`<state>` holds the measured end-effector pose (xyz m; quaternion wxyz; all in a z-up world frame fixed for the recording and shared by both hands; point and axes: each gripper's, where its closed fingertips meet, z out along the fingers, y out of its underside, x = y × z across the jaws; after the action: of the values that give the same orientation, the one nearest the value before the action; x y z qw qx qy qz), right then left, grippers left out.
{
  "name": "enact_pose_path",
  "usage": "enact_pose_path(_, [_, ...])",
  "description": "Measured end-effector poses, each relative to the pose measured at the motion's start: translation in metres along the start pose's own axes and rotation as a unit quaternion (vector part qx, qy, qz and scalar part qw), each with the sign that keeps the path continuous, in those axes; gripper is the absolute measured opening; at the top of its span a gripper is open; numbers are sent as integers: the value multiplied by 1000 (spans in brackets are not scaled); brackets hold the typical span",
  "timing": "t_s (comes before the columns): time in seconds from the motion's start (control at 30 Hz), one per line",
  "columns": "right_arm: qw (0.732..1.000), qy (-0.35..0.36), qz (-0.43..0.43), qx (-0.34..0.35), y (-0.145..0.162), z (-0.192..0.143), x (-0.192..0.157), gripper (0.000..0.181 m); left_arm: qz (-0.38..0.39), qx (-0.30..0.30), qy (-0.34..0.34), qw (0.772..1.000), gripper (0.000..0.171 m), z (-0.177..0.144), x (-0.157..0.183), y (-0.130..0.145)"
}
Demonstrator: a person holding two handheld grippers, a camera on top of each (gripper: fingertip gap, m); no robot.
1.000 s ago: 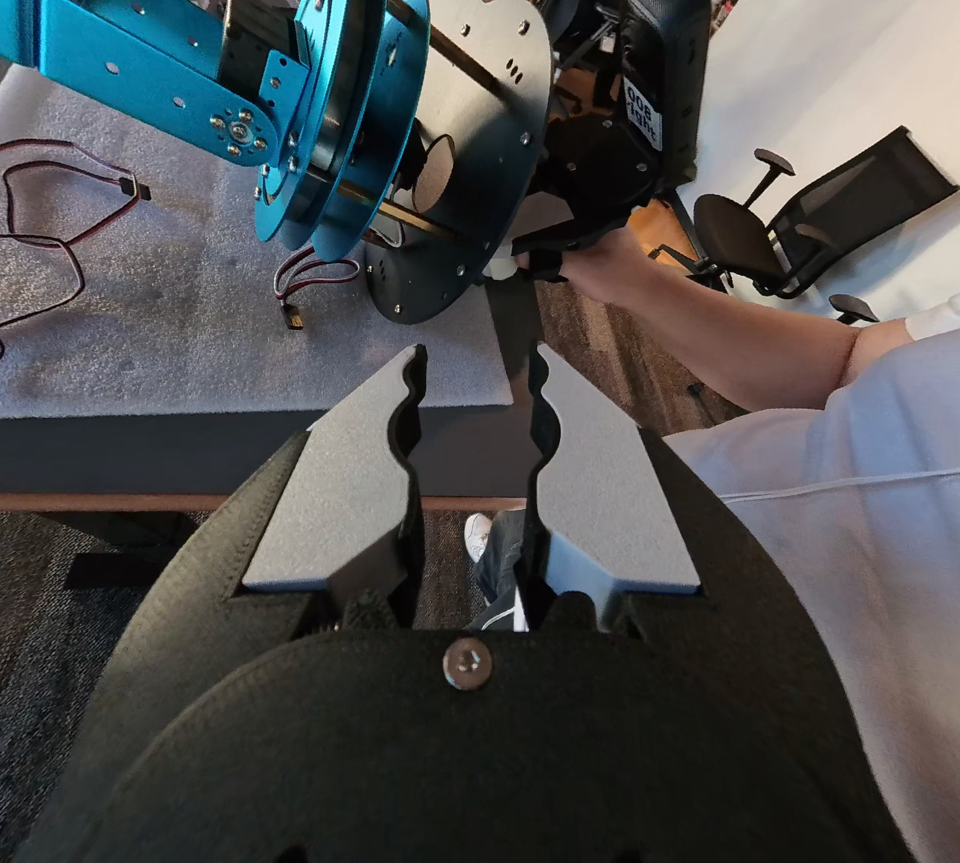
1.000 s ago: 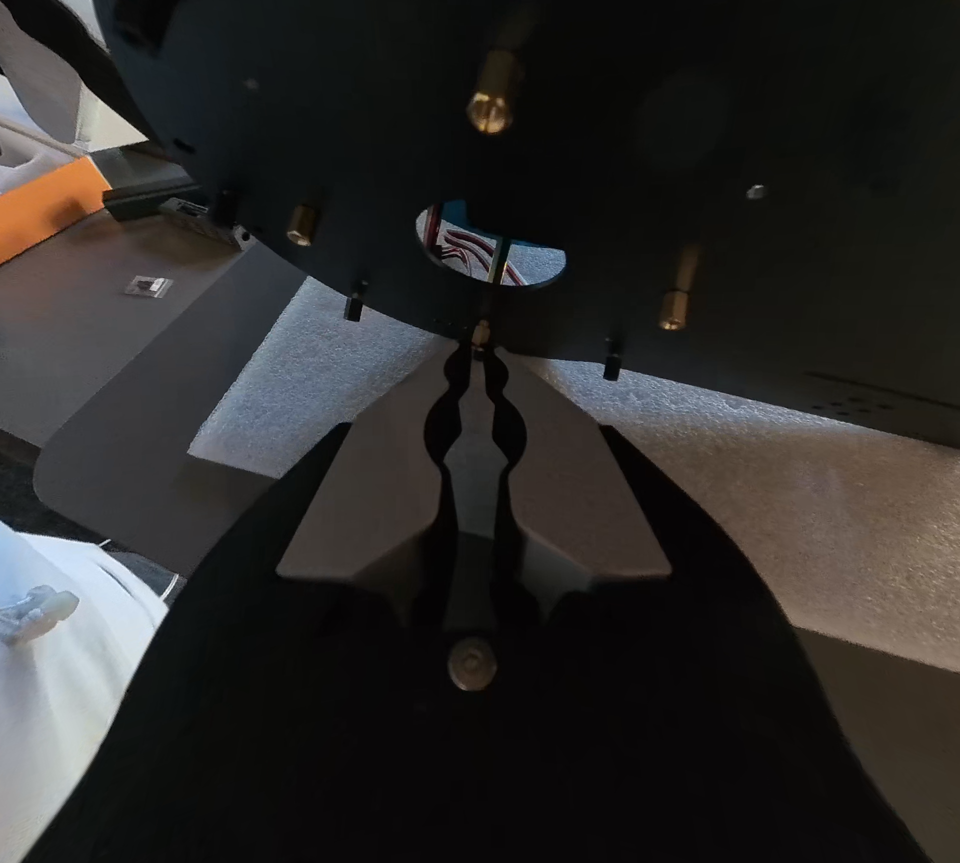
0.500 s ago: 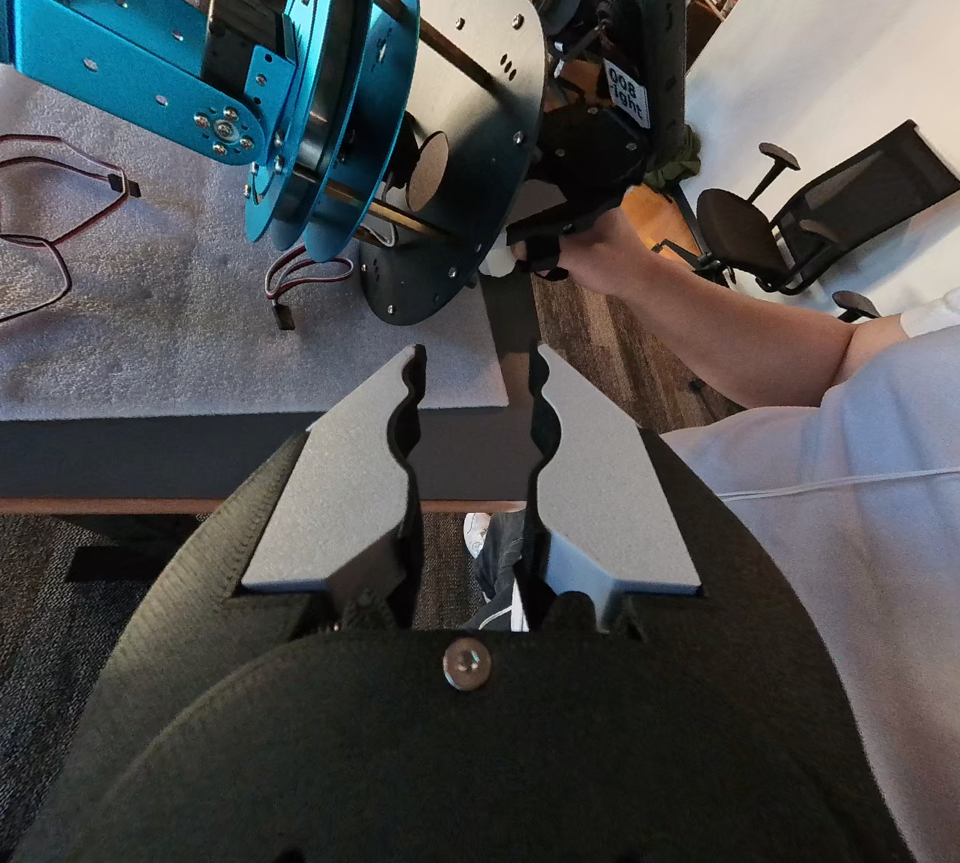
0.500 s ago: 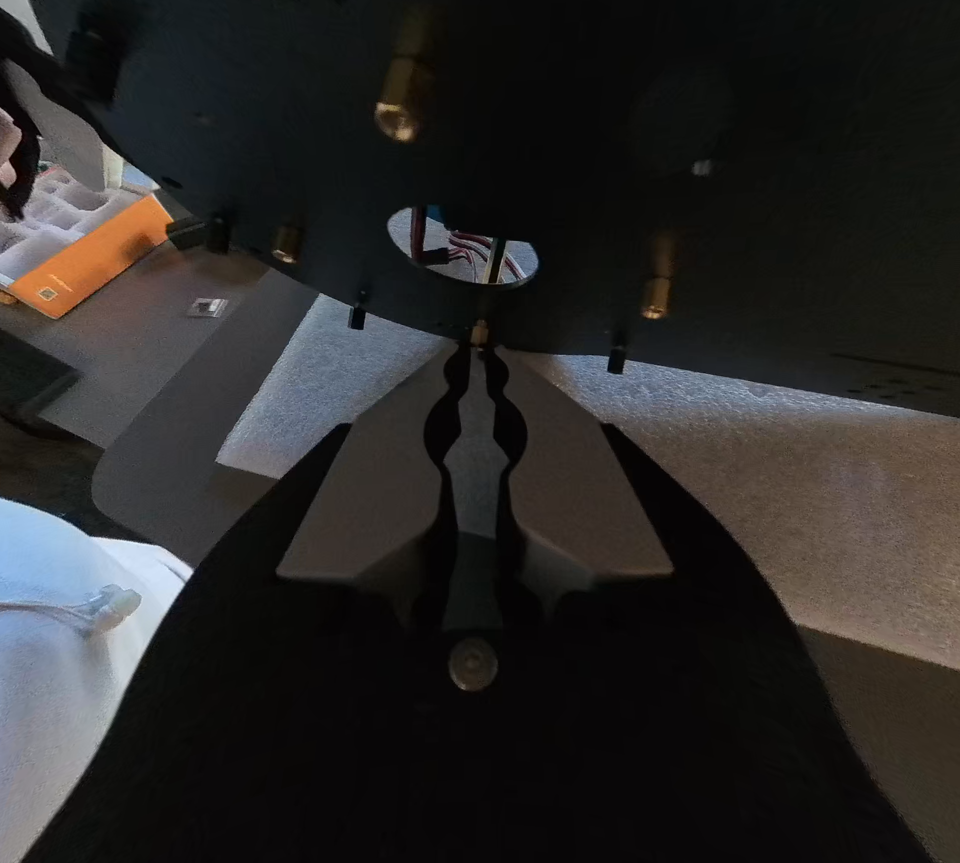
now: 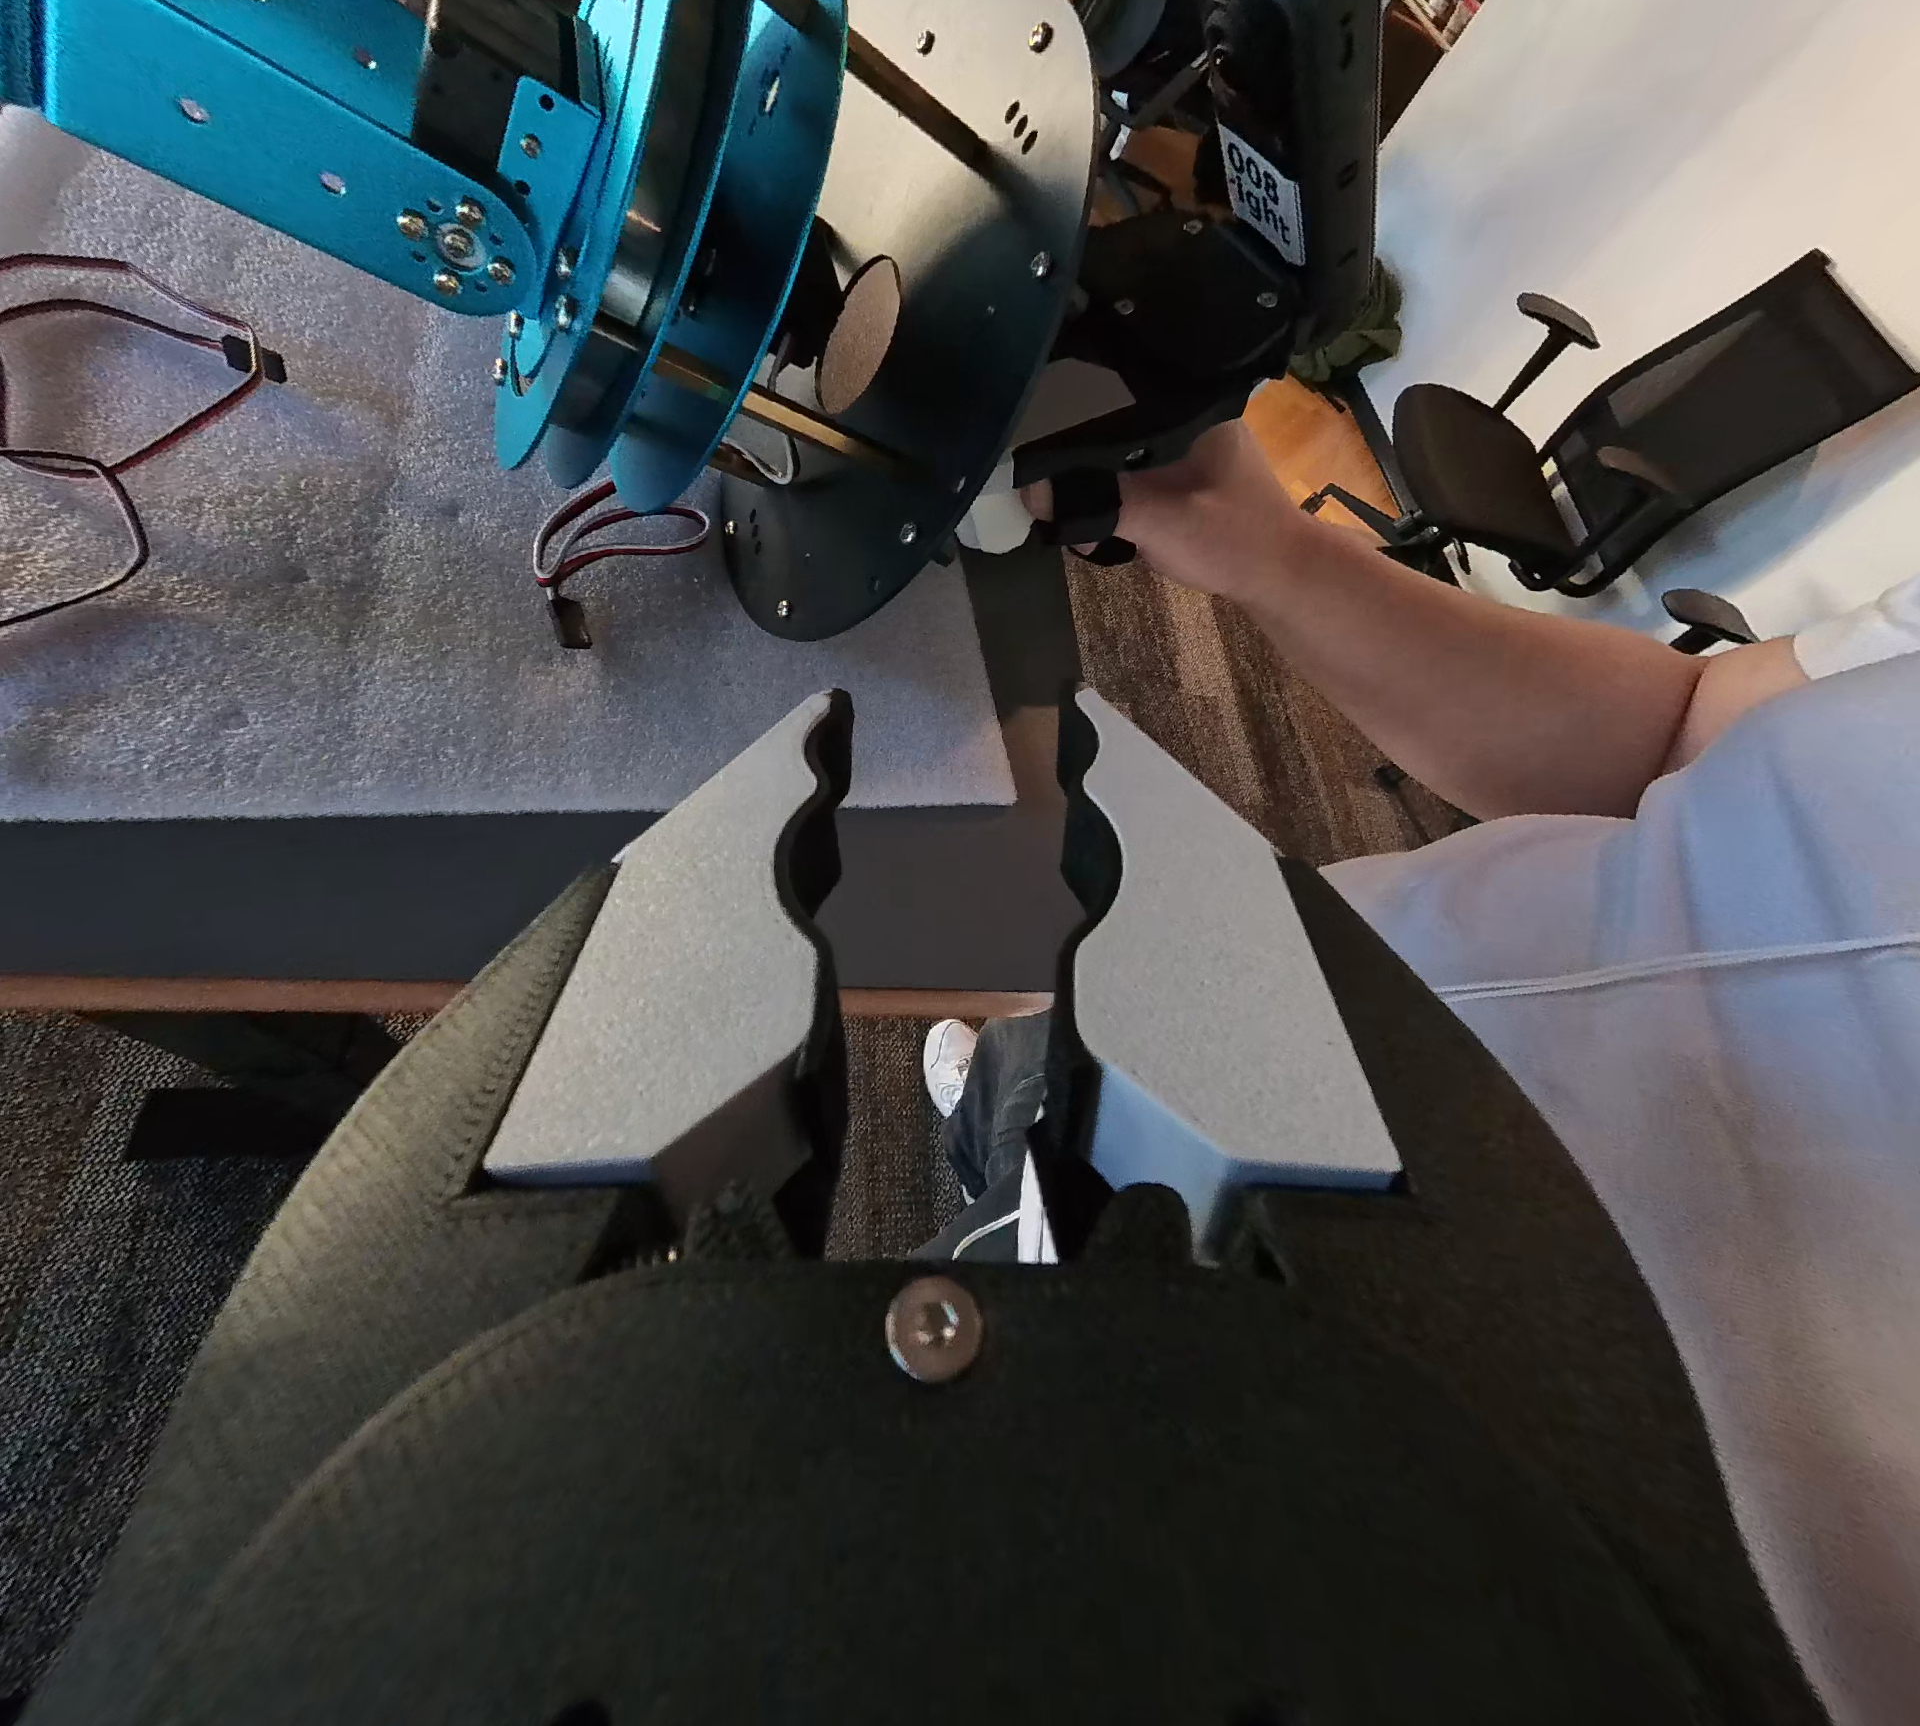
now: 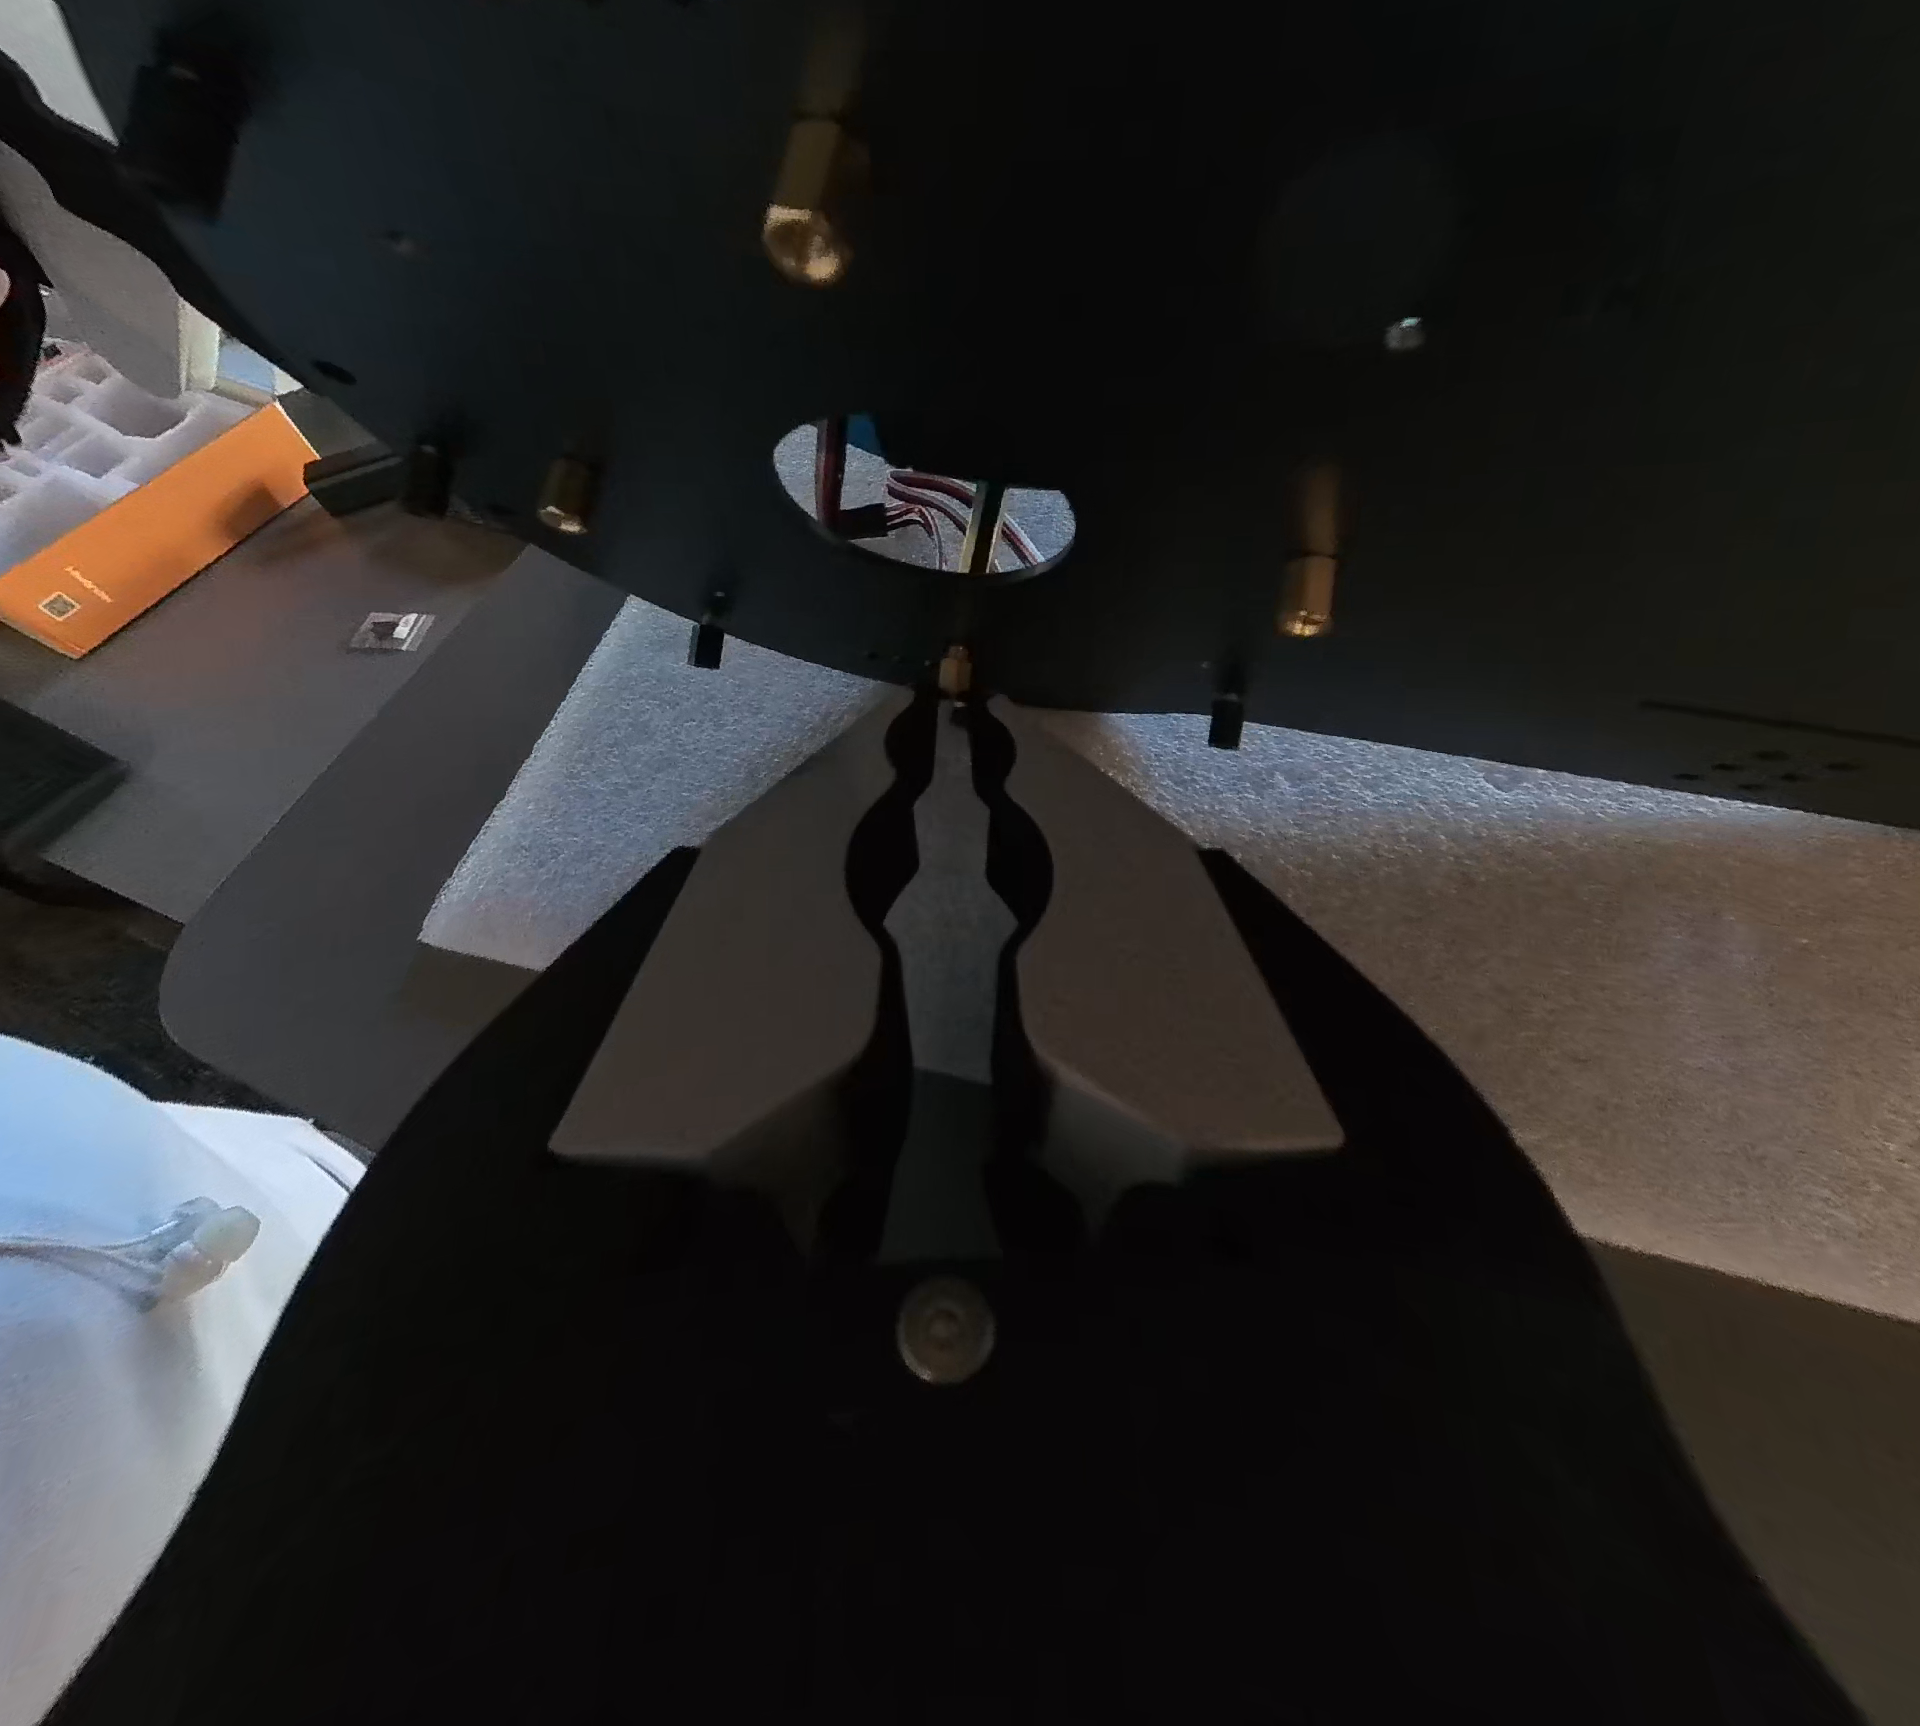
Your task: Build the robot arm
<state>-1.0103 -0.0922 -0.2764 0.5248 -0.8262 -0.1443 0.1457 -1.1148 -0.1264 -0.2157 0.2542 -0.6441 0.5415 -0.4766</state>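
A robot-arm kit lies tilted on a grey foam mat (image 5: 312,689): a blue bracket arm (image 5: 239,87), blue discs (image 5: 665,170) and a round black base plate (image 5: 935,242). My left gripper (image 5: 951,720) is open and empty, over the table's front edge, short of the plate. My right gripper (image 6: 951,715) is shut on a small brass standoff (image 6: 954,670) at the plate's lower rim. The plate's underside (image 6: 1039,118) fills the right wrist view, with other brass standoffs (image 6: 810,222) and a round hole (image 6: 925,502). The right gripper also shows in the left wrist view (image 5: 1195,305), behind the plate.
Loose servo cables (image 5: 613,533) lie on the mat under the discs, more at far left (image 5: 125,388). An orange box (image 6: 135,554), a white foam tray (image 6: 83,429) and a small packet (image 6: 393,632) lie on the table. A person's arm (image 5: 1455,668) and an office chair (image 5: 1558,471) are at right. There is about 12 cm between the tips of the two grippers.
The tilted kit and the right gripper holding it have shifted slightly, first left and then back. The right view has swung to show more of the orange box. My left gripper stays open.
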Motion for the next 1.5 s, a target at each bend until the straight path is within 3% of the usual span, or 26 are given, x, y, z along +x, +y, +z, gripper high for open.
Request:
enact_pose_path(0.9, [998, 48, -47, 8, 0, 0, 2, 4, -5, -4, 2, 1000, 38, 3, 2, 5])
enact_pose_path(1.5, [1000, 2, 22, -6, 0, 0, 0, 4, -11, -2, 6, 1000, 37, 3, 0, 7])
